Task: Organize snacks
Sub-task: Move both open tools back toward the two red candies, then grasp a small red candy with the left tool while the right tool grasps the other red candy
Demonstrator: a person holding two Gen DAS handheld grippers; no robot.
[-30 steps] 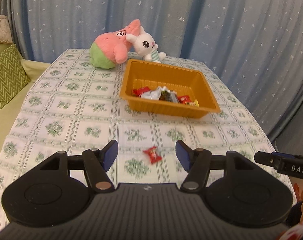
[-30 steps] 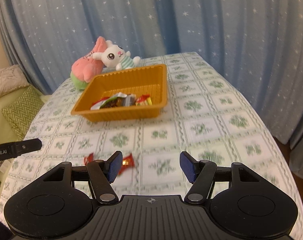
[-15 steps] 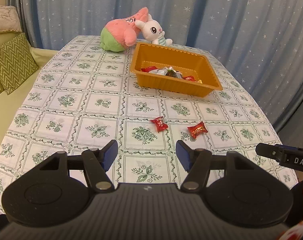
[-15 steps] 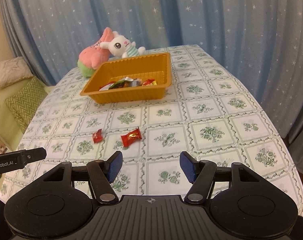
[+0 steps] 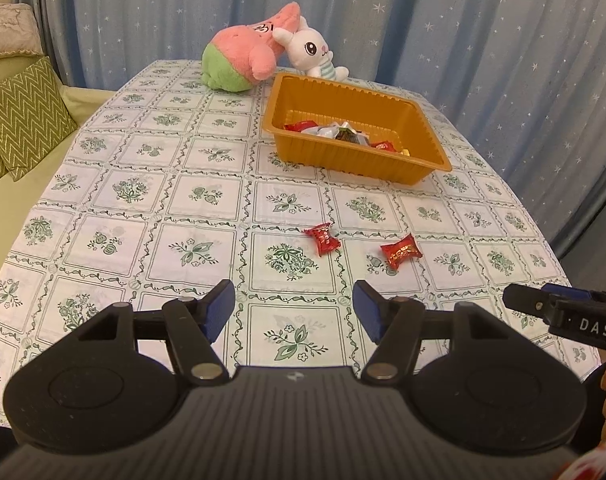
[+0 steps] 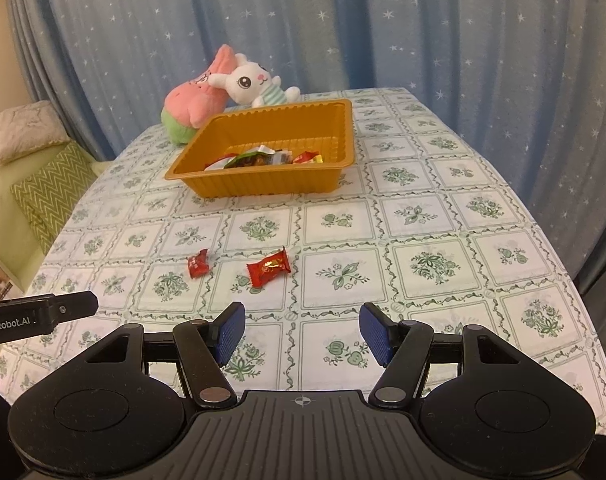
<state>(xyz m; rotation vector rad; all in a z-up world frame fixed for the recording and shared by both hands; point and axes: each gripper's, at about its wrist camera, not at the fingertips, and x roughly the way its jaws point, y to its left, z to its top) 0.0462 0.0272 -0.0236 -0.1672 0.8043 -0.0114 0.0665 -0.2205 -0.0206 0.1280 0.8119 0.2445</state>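
Two red-wrapped candies lie loose on the tablecloth: a small one [image 5: 322,238] [image 6: 198,263] and a larger one [image 5: 400,250] [image 6: 269,267] to its right. Beyond them stands an orange tray [image 5: 419,164] [image 6: 263,184] holding several wrapped snacks [image 5: 343,134] [image 6: 263,157]. My left gripper [image 5: 294,310] hovers open and empty just short of the small candy. My right gripper [image 6: 302,330] is open and empty too, near and slightly right of the larger candy. Each gripper's tip shows at the edge of the other's view.
A pink and green plush [image 5: 243,58] [image 6: 193,100] and a white bunny plush [image 5: 311,54] [image 6: 259,84] rest behind the tray. Green zigzag cushions [image 5: 21,120] lie on a couch to the left. Blue starred curtains [image 6: 423,32] hang around the table.
Both grippers have drawn back from the tray and sunk a little; the tray looks farther off, and both loose candies now lie ahead of the fingers. Both gaps look unchanged.
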